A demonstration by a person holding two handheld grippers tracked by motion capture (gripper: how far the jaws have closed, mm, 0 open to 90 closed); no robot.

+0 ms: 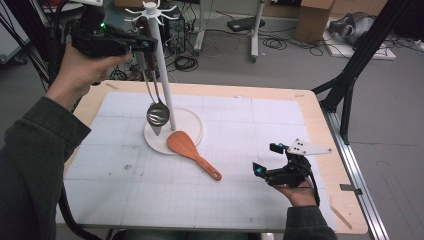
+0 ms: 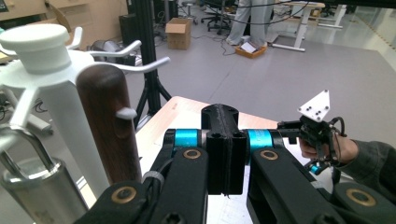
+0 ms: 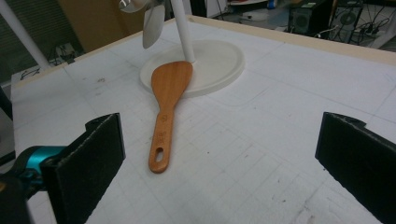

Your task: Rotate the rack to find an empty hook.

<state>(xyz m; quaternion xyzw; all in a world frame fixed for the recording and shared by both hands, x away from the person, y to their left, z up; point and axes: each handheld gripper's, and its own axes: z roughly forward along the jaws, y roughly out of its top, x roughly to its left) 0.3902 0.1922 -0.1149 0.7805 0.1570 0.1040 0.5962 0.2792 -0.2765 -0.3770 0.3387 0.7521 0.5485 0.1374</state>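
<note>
Left gripper raised beside rack pole, wooden spatula on table, right gripper resting

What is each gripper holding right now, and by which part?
Nothing. The left gripper is shut, empty, by the rack; the right gripper is open, short of the wooden spatula.

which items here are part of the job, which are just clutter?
In the job:
- white utensil rack
- dark wooden handle at a rack hook, beside the shut left gripper
- hanging steel ladle
- wooden spatula, blade on the rack base, ahead of the open right gripper

Lying about:
- cardboard box on the floor
- cables on the floor
</note>
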